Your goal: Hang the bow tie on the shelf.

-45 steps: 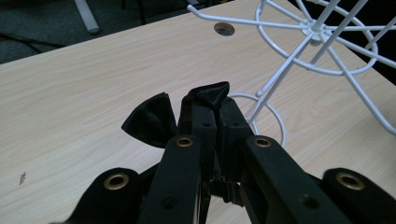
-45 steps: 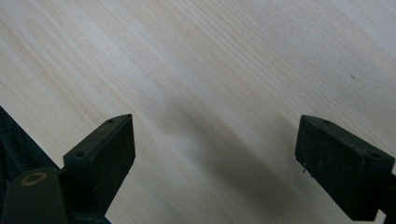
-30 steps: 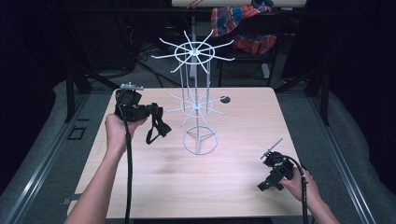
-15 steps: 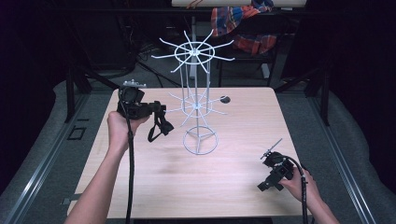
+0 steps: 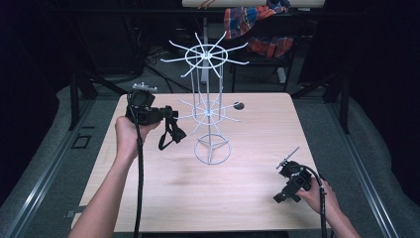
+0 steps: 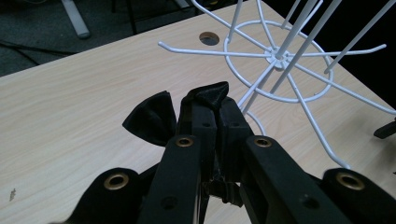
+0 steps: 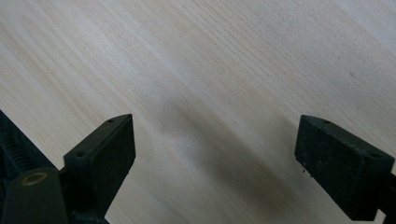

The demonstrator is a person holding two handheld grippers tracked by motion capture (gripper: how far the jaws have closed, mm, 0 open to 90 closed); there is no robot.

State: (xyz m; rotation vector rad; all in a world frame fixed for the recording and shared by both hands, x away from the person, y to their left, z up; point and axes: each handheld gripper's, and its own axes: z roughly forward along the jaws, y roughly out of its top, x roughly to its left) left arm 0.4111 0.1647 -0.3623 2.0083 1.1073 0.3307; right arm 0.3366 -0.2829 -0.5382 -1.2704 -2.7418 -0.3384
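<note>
Black strap thing [image 5: 171, 133] — some kind of fabric band or loop — is pinched between the closed jaws of the left gripper [image 6: 211, 105], held up off the table at about 9 o'clock from the white wire rack [image 5: 210, 106]. In the left gripper view a fold of it pokes out past the jaw tips and another flap bulges to the side, so the hold looks like it's on a bunched bit, not a clean edge.

What could go wrong, as I see it: if it's meant for one of the rack's hooks, the dangling loop could snag on the wrong prong, or a nudge could tip that skinny rack since its ring base [image 5: 212, 150] is small. The bunched fabric might also slide out of the pinch.

Right gripper [image 7: 215, 154] hangs low over bare wood at 4 o'clock from the rack, jaws wide apart, holding nothing — so nothing steadies the rack.

Surface is a pale wood table [image 5: 247, 193] with a cable hole [image 5: 238, 105]. Room is dark, with a plaid cloth [image 5: 257, 25] on something behind the table at 12 o'clock.
</note>
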